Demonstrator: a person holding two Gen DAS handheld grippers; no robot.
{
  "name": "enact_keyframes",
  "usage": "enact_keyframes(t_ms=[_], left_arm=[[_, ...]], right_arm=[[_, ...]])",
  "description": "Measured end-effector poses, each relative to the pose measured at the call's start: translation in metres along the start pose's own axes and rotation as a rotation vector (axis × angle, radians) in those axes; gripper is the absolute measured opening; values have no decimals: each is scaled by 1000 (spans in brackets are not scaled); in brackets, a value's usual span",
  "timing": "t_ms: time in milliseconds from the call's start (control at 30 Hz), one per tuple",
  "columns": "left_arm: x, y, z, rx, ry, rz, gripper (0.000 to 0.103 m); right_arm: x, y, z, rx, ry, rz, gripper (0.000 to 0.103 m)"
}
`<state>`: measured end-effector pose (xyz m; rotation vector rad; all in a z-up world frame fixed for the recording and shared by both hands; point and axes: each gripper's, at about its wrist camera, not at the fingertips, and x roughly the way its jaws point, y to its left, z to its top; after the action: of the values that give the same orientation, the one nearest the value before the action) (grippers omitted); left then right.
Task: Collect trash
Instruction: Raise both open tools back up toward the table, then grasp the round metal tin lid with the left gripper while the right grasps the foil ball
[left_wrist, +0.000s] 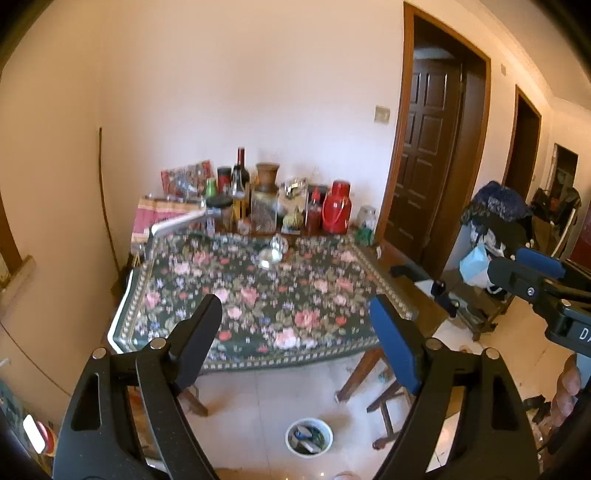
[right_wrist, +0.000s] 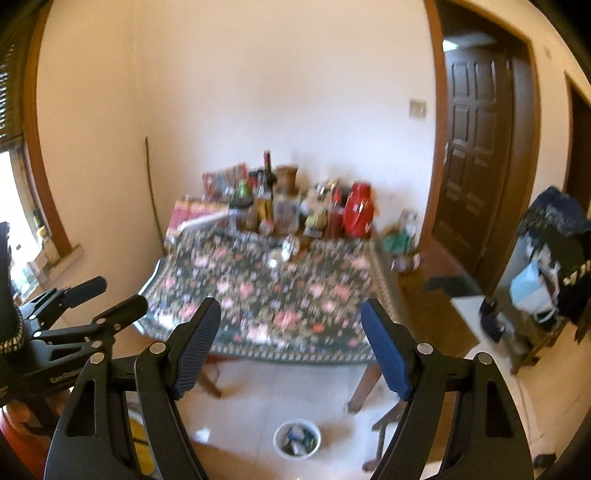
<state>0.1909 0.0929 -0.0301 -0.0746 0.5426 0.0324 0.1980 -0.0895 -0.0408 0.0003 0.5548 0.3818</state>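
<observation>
From the left wrist we look across a table (left_wrist: 122, 325) draped in a dark floral cloth (left_wrist: 266, 295), pushed against a pale wall. Its far edge is crowded with bottles and jars, among them a tall wine bottle (left_wrist: 240, 166) and a red thermos jug (left_wrist: 337, 206), and a small glass dish (left_wrist: 269, 254) sits alone on the cloth. On the tiled floor in front of the table stands a white bin (left_wrist: 309, 437) with scraps of trash already inside; wooden table legs and a stool frame rise just to its right. A brown panelled door (left_wrist: 424, 147) stands open at right, beside a rack (left_wrist: 495, 229) heaped with clothes. Our left gripper (left_wrist: 295, 325) hangs above the floor with its jaws spread wide and nothing between them, while the right gripper (left_wrist: 532, 273) pokes in from the right edge (a fingertip of the hand holding it shows below). From the right wrist, the picture is blurred but shows the same table (right_wrist: 155, 291), the thermos jug (right_wrist: 360, 214) and the bin (right_wrist: 297, 439) low in the middle, trash visible in it. Our right gripper (right_wrist: 290, 328) is likewise released, its black and blue pads well apart and touching nothing. The left gripper (right_wrist: 110, 299) appears at left, its fingers parted and empty.
</observation>
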Motion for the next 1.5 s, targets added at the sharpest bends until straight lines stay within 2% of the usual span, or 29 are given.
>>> enact_keyframes(t_ms=[200,333,767,967,1067,1167,1267,1400,1500], left_arm=[[2,-1,20,12,-44,21,82],[15,-2,28,12,-59,28,82],[128,-22,88,-51,-37,93,82],[174,-37,110,-65,-21,140,82],[192,-42,116,-54,-4,178,93],[212,-40,118,-52,10,186,96],[232,-32,119,-55,34,201,102],[267,-9,121,-56,93,226,102],[295,16,123,-70,127,210,102]], right_arm=[[-3,-2,13,-7,-92,-30,76],[8,-6,20,-22,-112,-38,76],[81,-65,72,-43,-136,-2,76],[126,-98,97,-61,-83,46,76],[151,-109,101,-72,-45,68,76],[175,-113,102,-73,6,78,76],[200,-118,105,-50,56,107,76],[239,-117,110,-22,143,131,76],[268,-110,115,-10,191,135,76]])
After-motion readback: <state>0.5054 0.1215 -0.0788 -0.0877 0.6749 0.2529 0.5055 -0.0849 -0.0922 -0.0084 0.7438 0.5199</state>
